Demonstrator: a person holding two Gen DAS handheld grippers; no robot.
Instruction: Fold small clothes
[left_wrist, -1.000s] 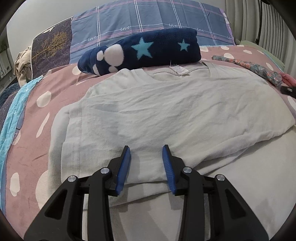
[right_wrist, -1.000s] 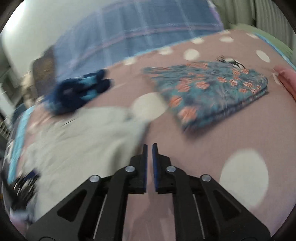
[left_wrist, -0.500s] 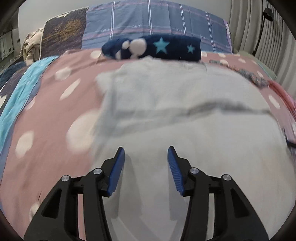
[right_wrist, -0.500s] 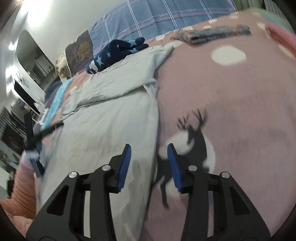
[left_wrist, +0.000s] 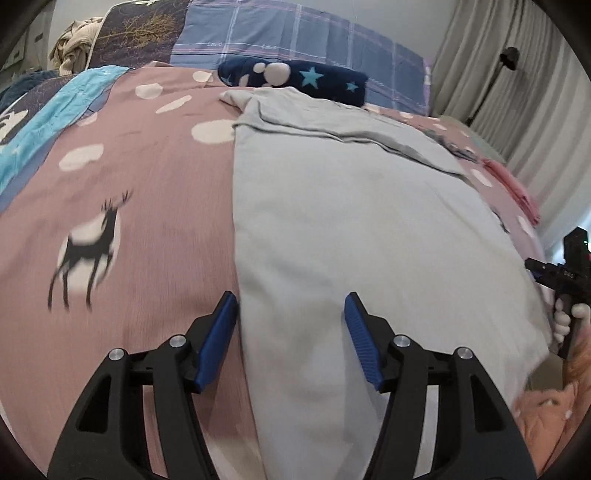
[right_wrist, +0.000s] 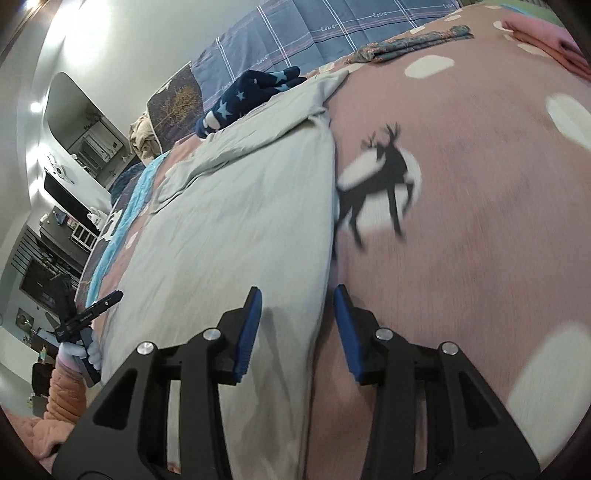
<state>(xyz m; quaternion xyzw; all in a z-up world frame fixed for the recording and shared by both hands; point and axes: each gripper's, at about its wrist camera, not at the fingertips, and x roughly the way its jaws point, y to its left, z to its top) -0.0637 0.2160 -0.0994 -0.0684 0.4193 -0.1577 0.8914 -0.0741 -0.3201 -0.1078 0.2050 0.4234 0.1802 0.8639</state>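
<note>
A pale grey T-shirt (left_wrist: 351, 206) lies flat on the pink bedspread (left_wrist: 147, 221), its sleeves folded inward near the far end; it also shows in the right wrist view (right_wrist: 236, 221). My left gripper (left_wrist: 291, 325) is open and straddles the shirt's left edge near the hem. My right gripper (right_wrist: 297, 319) is open and straddles the shirt's right edge near the hem. Each gripper shows in the other's view, the right one (left_wrist: 565, 273) at the far right, the left one (right_wrist: 85, 317) at the far left.
A folded navy star-patterned fleece (left_wrist: 295, 77) lies beyond the shirt's collar. A folded floral garment (right_wrist: 413, 42) and a pink folded item (right_wrist: 546, 40) lie at the far right of the bed. A plaid pillow (left_wrist: 295, 40) stands at the head. Curtains (left_wrist: 517, 92) hang to the right.
Both grippers have pulled back from the collar end to the hem end of the shirt. The right gripper, shut a second ago, has opened. The sleeves now lie folded in.
</note>
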